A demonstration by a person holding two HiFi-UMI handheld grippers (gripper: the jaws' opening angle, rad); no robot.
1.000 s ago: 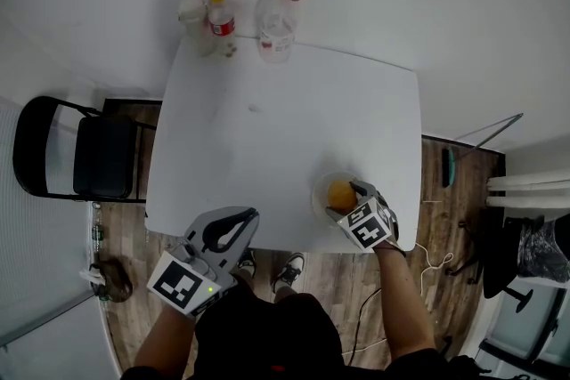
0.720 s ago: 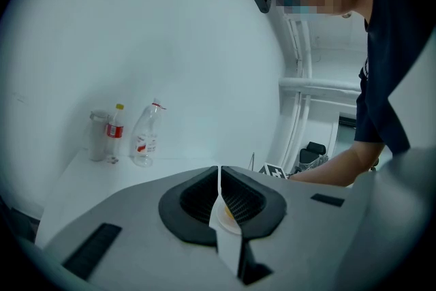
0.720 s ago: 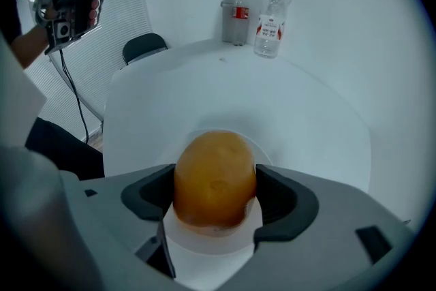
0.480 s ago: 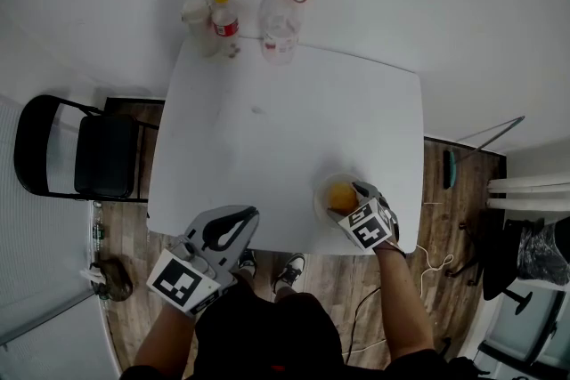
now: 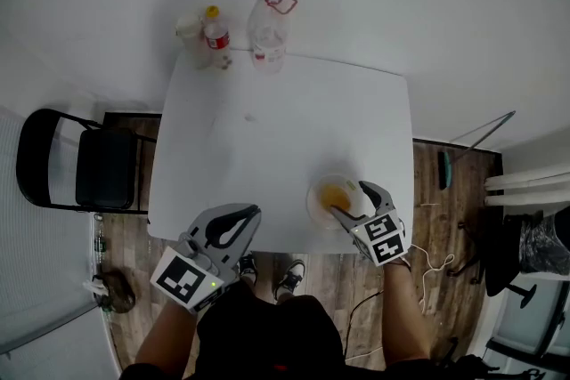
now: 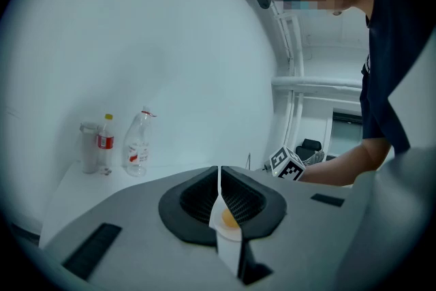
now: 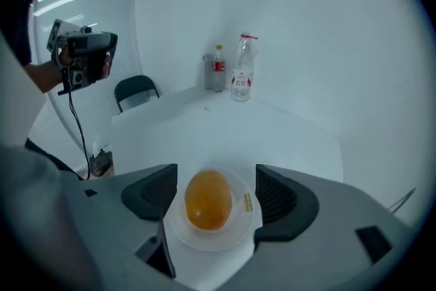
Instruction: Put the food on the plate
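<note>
One orange food item (image 7: 208,199) is recorded lying on the plate (image 7: 243,225), right gripper (image 5: 351,200) held wide open beside it, left gripper (image 6: 219,177) closed, empty, well apart; placement judged done, withdrawal left.

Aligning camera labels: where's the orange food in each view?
Head view: food on the plate, right of centre, at the table's near edge.
Left gripper view: low centre, a small spot seen past the shut left claw.
Right gripper view: low centre, inside the open right claw.
Shared landmark: big clear bottle at the far edge.
</note>
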